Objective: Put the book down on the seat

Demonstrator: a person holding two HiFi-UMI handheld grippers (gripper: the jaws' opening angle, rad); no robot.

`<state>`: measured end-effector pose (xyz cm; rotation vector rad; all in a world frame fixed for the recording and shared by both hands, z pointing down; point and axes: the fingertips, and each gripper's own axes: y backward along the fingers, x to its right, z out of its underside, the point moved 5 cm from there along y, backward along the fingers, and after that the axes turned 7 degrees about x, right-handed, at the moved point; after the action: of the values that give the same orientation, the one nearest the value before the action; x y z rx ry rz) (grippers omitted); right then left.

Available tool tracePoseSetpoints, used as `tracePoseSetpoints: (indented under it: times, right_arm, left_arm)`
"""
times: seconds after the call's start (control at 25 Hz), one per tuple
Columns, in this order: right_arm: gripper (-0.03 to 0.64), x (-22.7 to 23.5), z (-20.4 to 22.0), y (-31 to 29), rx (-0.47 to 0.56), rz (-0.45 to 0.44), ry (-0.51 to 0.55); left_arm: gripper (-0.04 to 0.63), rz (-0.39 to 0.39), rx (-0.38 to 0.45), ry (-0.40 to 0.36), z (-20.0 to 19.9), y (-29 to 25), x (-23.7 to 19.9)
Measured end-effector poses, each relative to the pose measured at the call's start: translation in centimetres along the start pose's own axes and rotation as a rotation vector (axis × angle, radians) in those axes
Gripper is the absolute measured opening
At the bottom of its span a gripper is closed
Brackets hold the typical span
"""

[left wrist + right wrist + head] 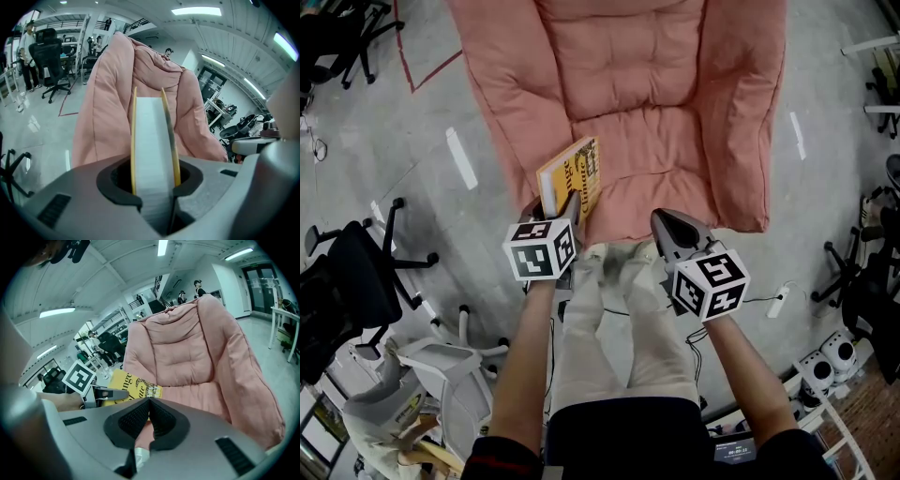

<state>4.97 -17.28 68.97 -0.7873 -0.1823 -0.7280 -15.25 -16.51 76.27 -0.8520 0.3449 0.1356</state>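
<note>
A yellow book (573,174) hangs over the front left corner of the pink padded seat (666,178), tilted with its cover showing. My left gripper (566,212) is shut on the book's lower edge. In the left gripper view the book (152,140) stands edge-on between the jaws, white pages between yellow covers, with the pink seat (108,108) behind it. My right gripper (673,234) is shut on nothing and hovers at the seat's front edge, to the right of the book. In the right gripper view the book (133,385) and the left gripper (110,393) lie left of the closed jaws (149,402).
The person's legs in light trousers (619,323) stand right in front of the seat. A black office chair (347,277) and a white chair (441,366) are at the left. A white power strip (780,302) lies on the floor at the right, beside more chair bases (862,272).
</note>
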Motion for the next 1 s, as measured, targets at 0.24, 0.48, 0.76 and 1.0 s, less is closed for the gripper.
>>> tracePoseSetpoints:
  times: [0.24, 0.48, 0.76, 1.0]
  right_arm:
    - [0.020, -0.1, 0.2, -0.3, -0.007, -0.001, -0.011]
    - [0.020, -0.1, 1.3, -0.2, -0.024, 0.002, -0.031]
    - [0.020, 0.5, 1.3, -0.4, -0.026, 0.017, -0.043]
    - [0.020, 0.8, 1.4, -0.5, -0.024, 0.023, -0.043]
  left_arm:
    - [0.147, -0.009, -0.001, 0.011, -0.1, -0.4, -0.2]
    - [0.152, -0.019, -0.005, 0.004, 0.1, -0.9, -0.4]
    - [0.187, -0.067, 0.025, -0.020, -0.6, -0.8, -1.4]
    - [0.219, -0.055, 0.035, -0.023, -0.5, -0.8, -1.2]
